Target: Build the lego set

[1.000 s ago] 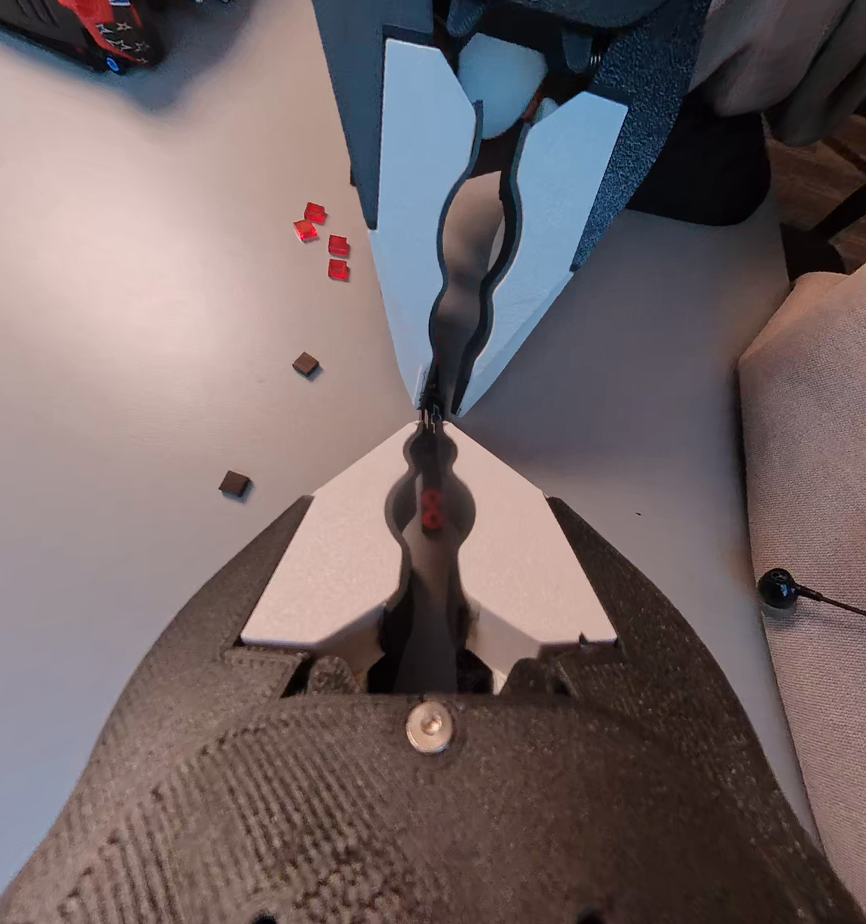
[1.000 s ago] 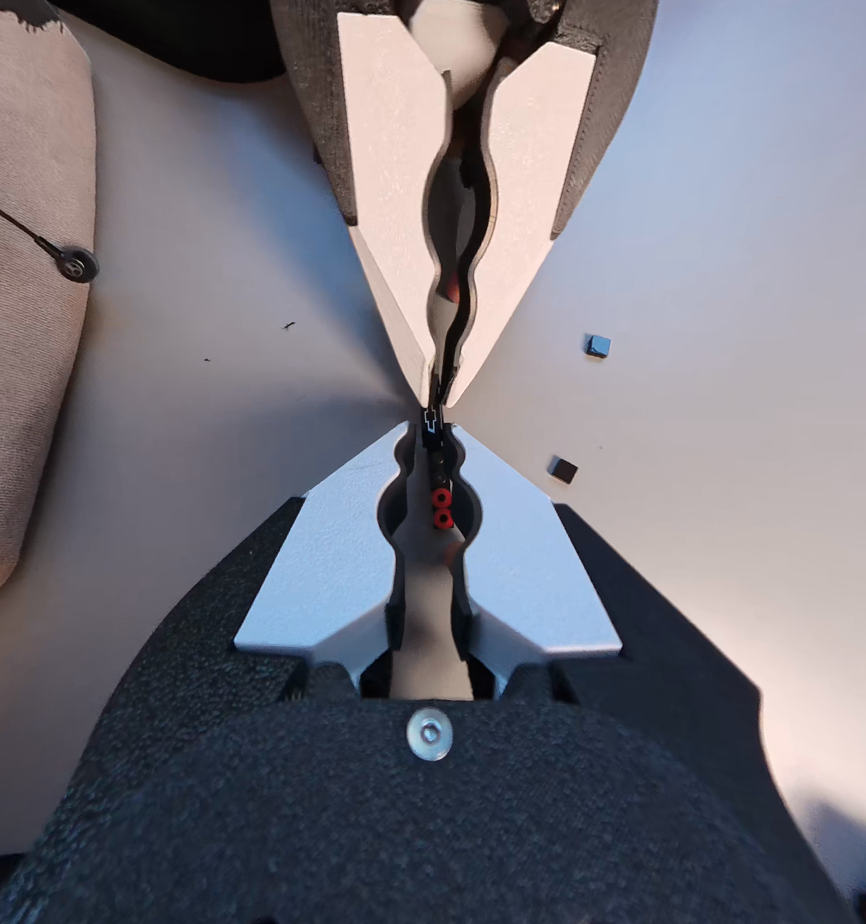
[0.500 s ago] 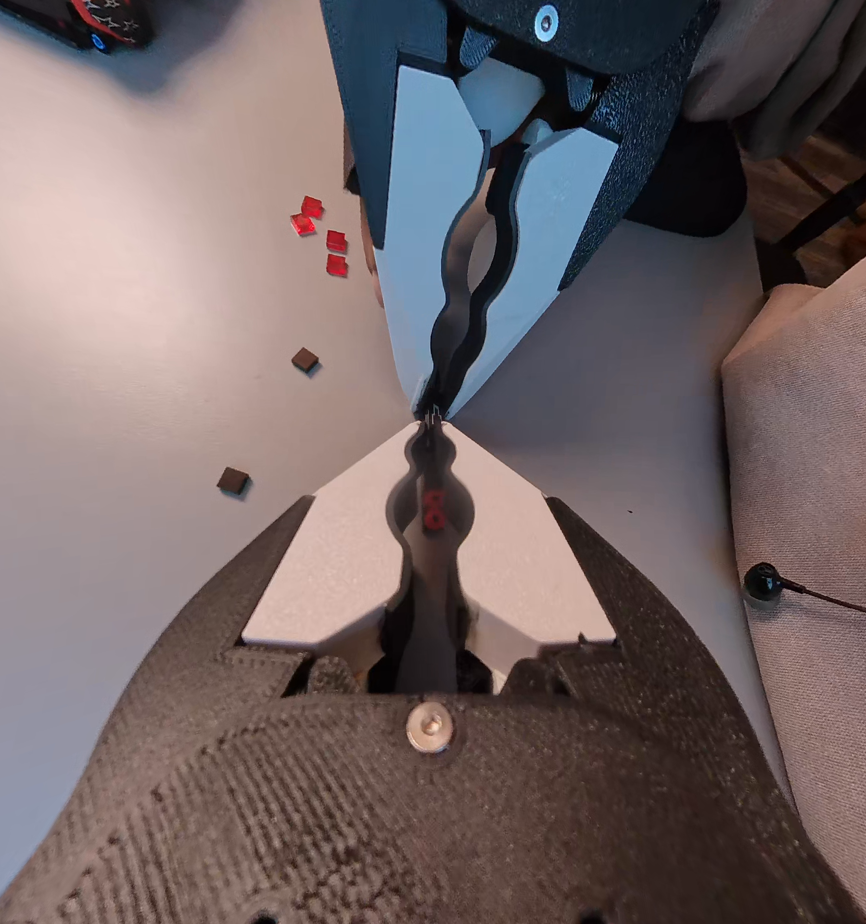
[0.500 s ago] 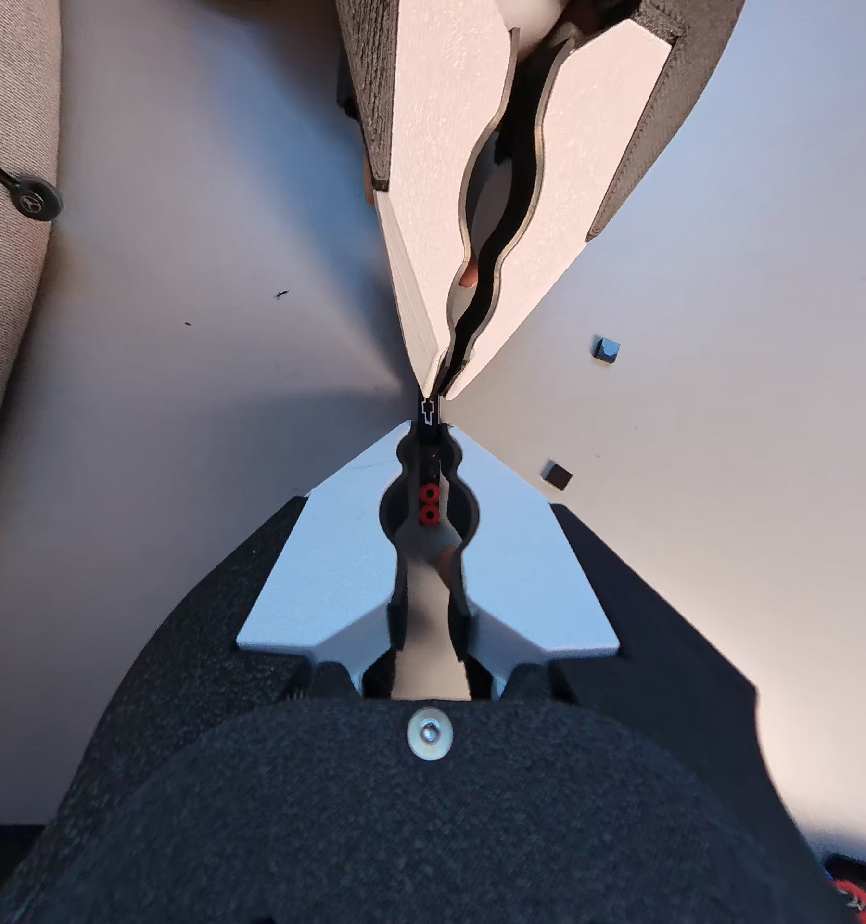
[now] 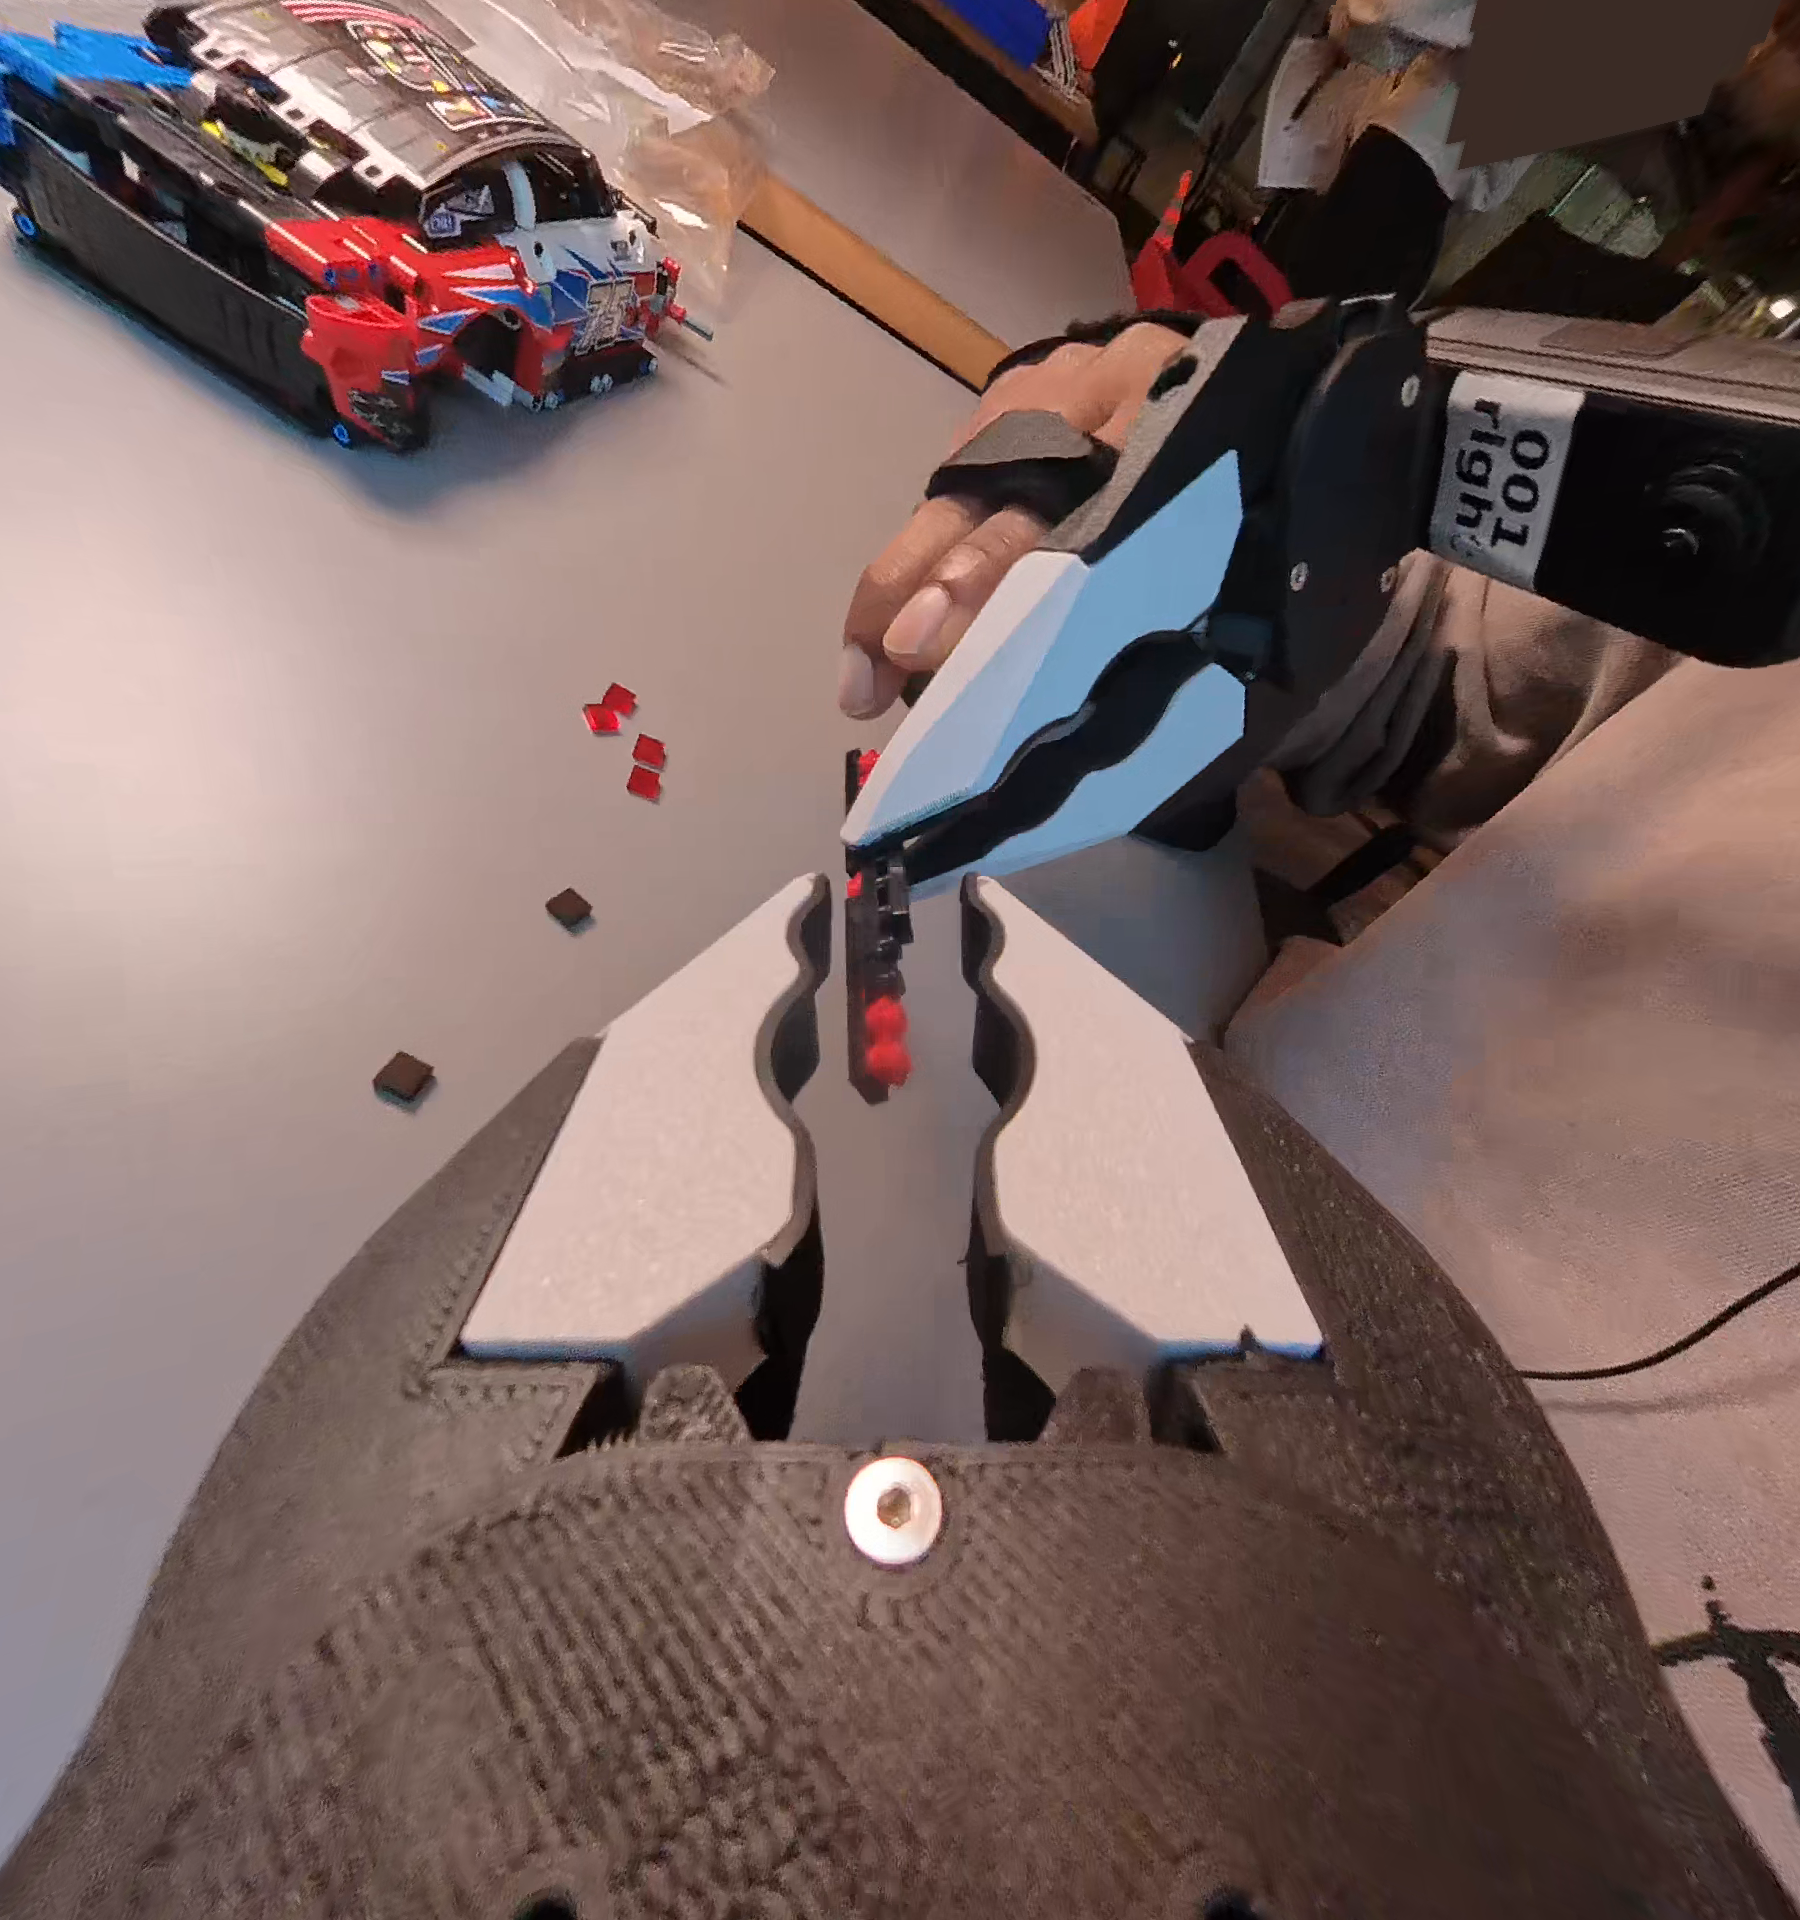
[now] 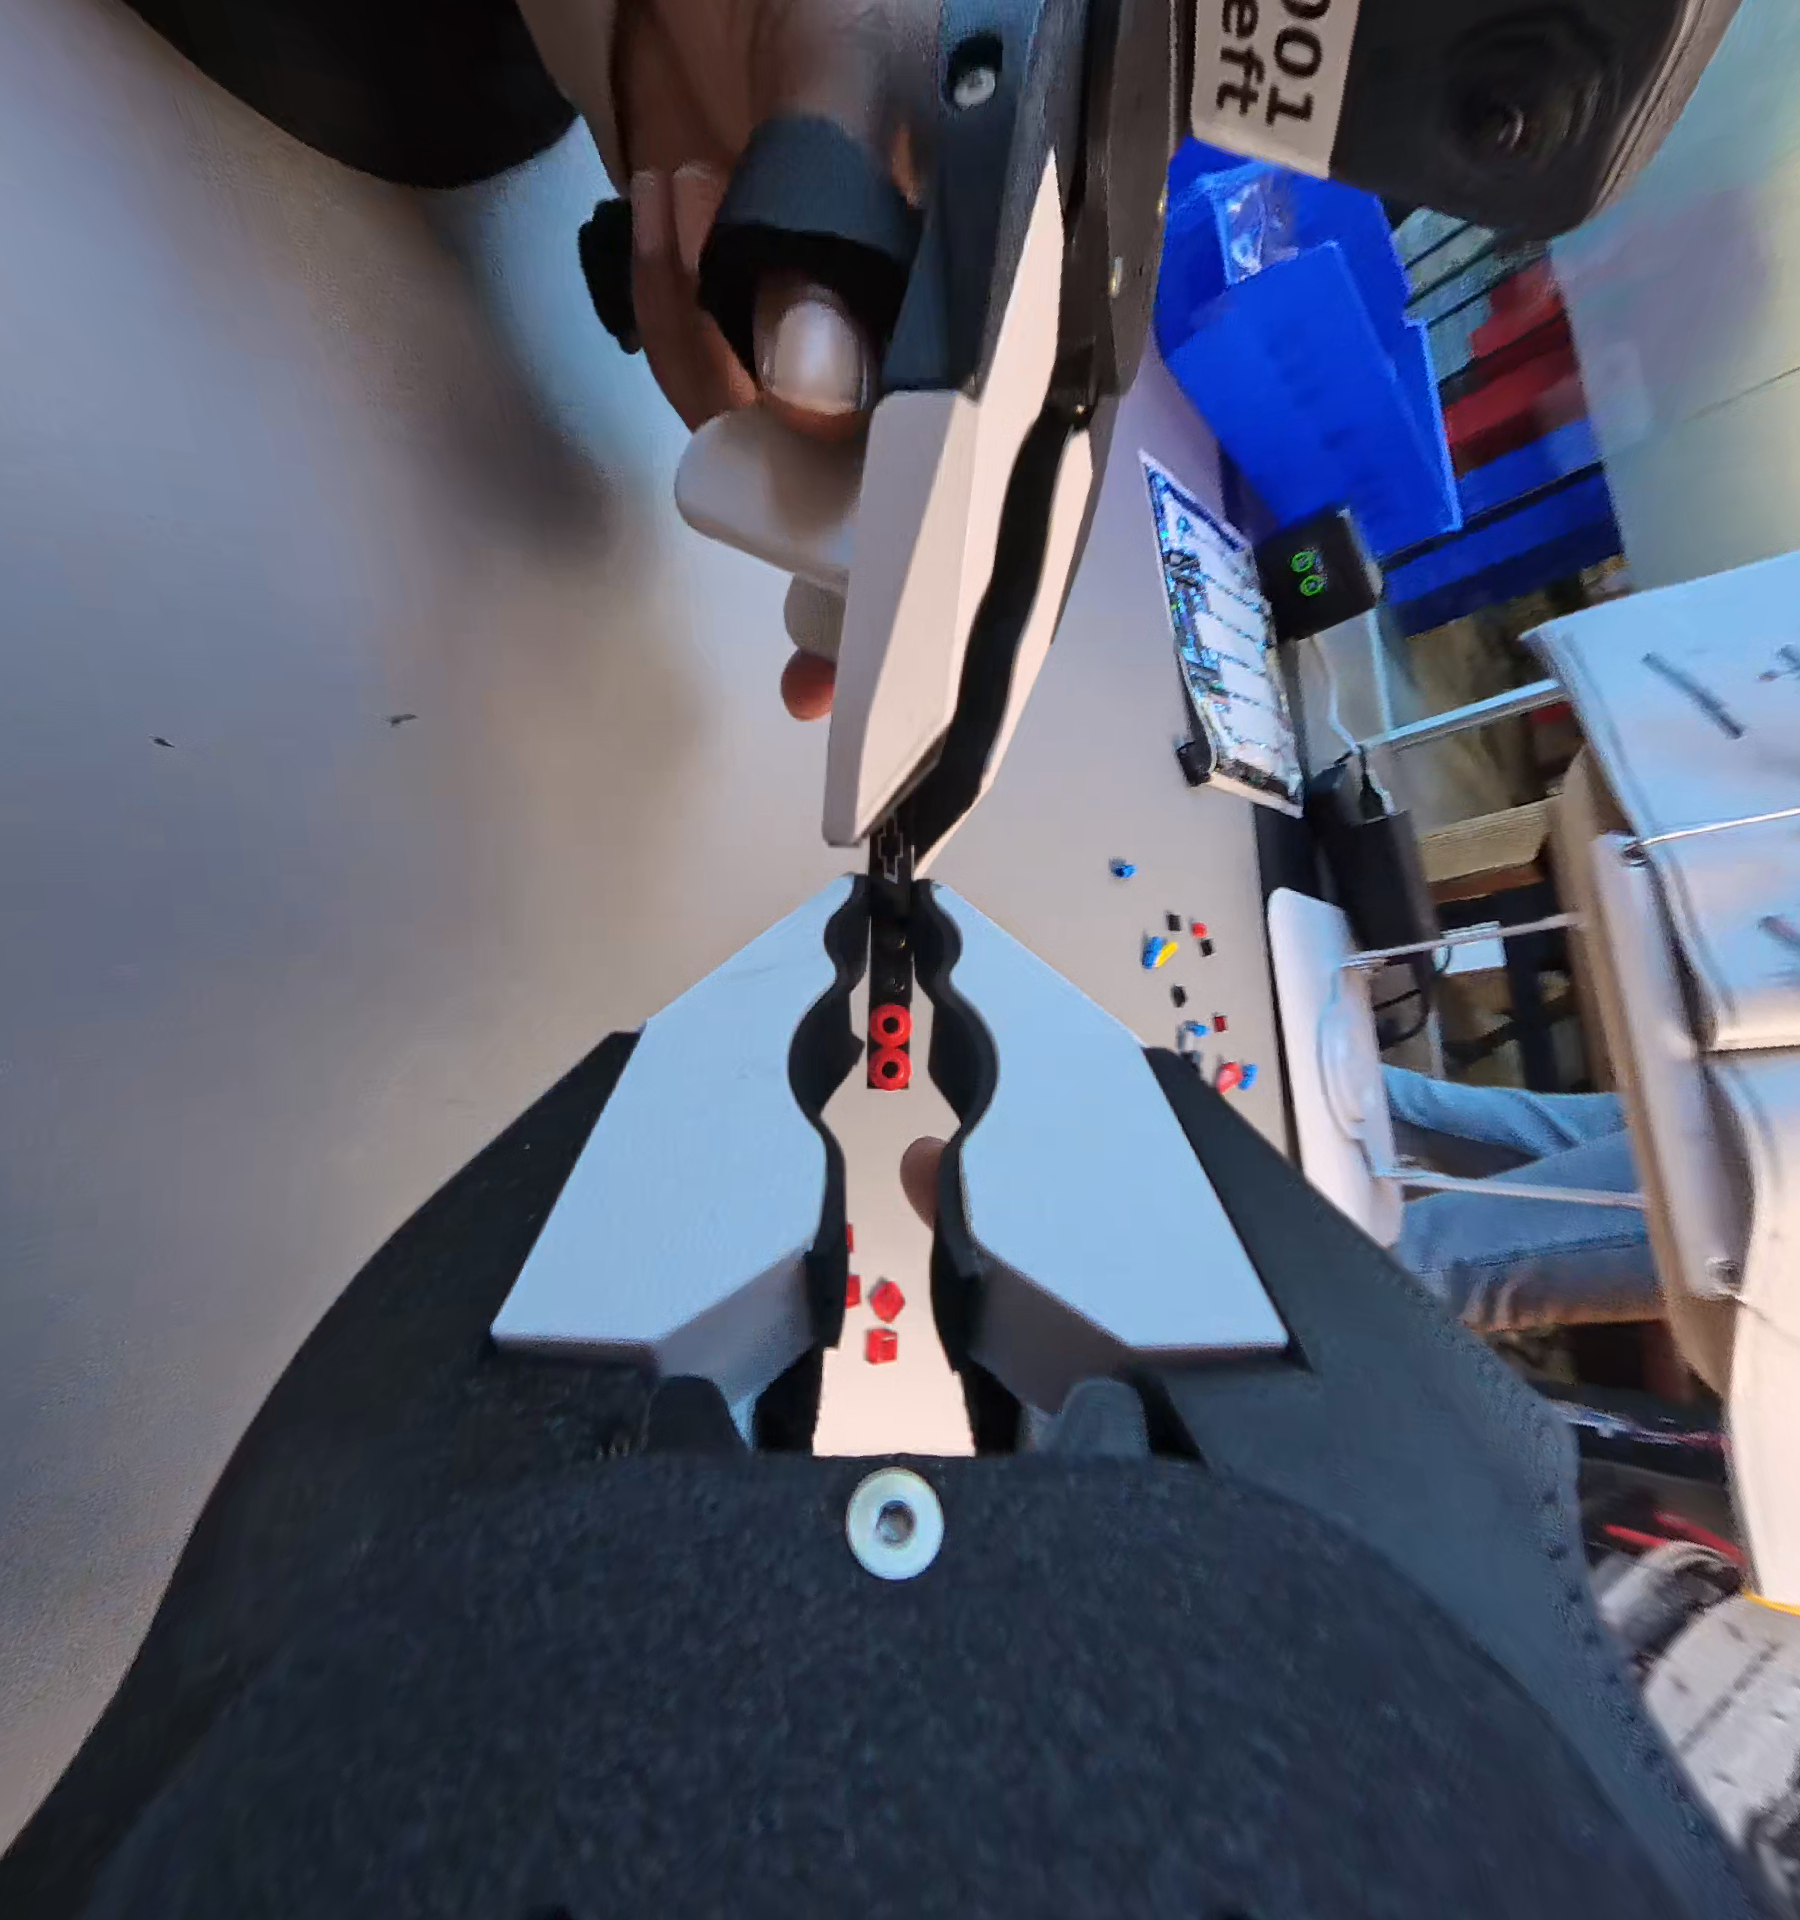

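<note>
Left tongs (image 5: 894,883): open. The two pale fingers stand apart with a clear gap on each side of the piece between them, and they do not touch it.

Right tongs (image 6: 891,896): closed at the tips on the black strip (image 5: 873,997). A person's hand (image 5: 979,499) works the handle.

Where the strip is: held off the counter (image 5: 200,623) in the air between the two tools. One end is pinched in the right tips and the rest reaches back into the open left gap. Two red round studs sit on it at the near end.

Build so far: the big red, blue and black race car (image 5: 335,239) lies well apart at the far side of the counter, beside a crumpled clear bag (image 5: 667,104).

Loose parts: a few red tiles (image 5: 631,738) and two dark square tiles (image 5: 569,909) lie on the counter to the left of the tools. More small bits (image 6: 1182,966) lie scattered near the counter's edge in the right wrist view.

How the strip will handle: I judge it very light, stiff and slick, made of thin hard plastic. Such a narrow piece is likely to twist or flick out of a pinch made on one end only. The small studs pressed onto it could pop off if squeezed sideways.

Where to take hold: across the flat long sides of the black bar, clear of the red studs. A second grip belongs near the free end, so that the two holds keep it from swinging.

Risk: if it drops onto the pale counter, it may bounce among the other small parts.
</note>
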